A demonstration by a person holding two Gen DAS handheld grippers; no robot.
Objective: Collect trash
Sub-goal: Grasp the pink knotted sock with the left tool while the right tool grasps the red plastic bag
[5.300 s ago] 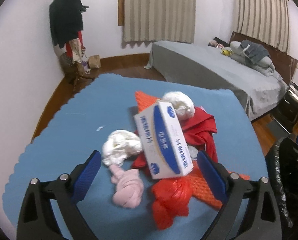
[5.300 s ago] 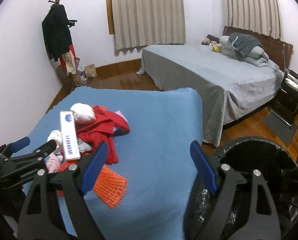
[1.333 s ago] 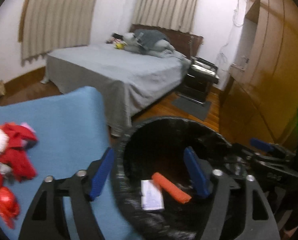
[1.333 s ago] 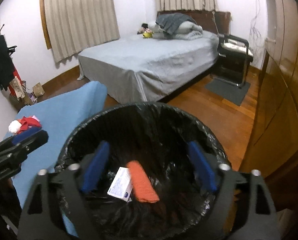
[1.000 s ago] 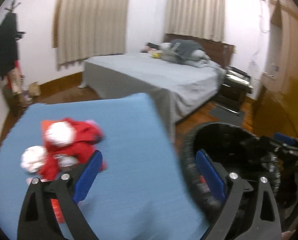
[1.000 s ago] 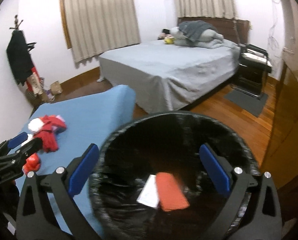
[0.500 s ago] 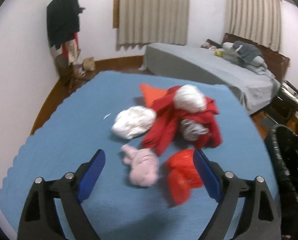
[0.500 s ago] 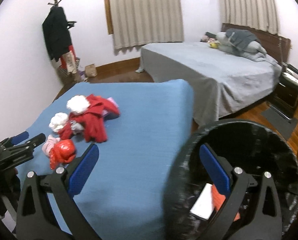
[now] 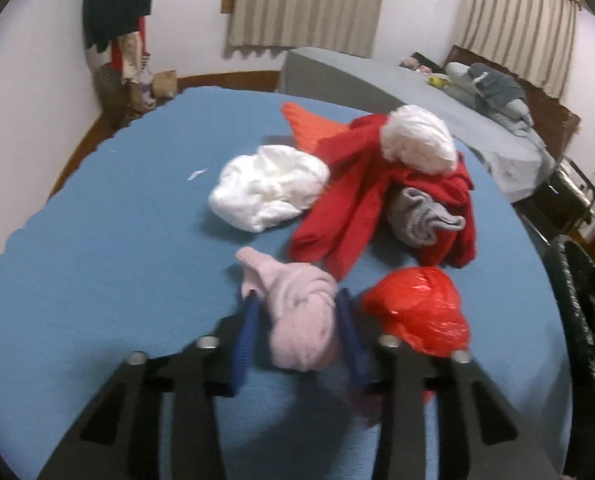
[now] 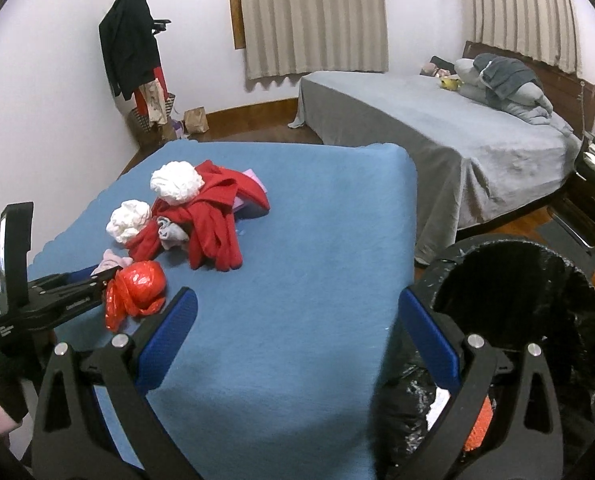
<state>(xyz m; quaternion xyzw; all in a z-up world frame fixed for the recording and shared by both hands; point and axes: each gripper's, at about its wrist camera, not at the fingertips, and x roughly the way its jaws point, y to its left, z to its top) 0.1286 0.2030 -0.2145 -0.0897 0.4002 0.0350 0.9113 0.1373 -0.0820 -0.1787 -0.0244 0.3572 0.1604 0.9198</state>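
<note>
On the blue table (image 9: 117, 240) a pink cloth bundle (image 9: 301, 312) lies between the blue pads of my left gripper (image 9: 297, 300). Its jaws are closing and the pads look pressed against the bundle's sides. A red plastic bag (image 9: 417, 312) lies just right of it. From the right wrist view the left gripper (image 10: 77, 280) reaches in from the left to the pink bundle (image 10: 109, 260) and red bag (image 10: 137, 284). My right gripper (image 10: 297, 304) is open and holds nothing, over the table's near right corner beside the black-lined bin (image 10: 537, 248).
Behind the pink bundle lie crumpled white paper (image 9: 269, 192), a white ball (image 9: 417, 140), a red garment (image 9: 357, 200), a grey sock (image 9: 421, 216) and orange netting (image 9: 309, 124). The bin holds an orange piece (image 10: 477, 428). A grey bed (image 10: 437, 128) stands beyond.
My left gripper has dropped forward onto the pink bundle and its jaws have narrowed from wide open to around it. The right gripper shifted slightly; the bin sits further right in its view.
</note>
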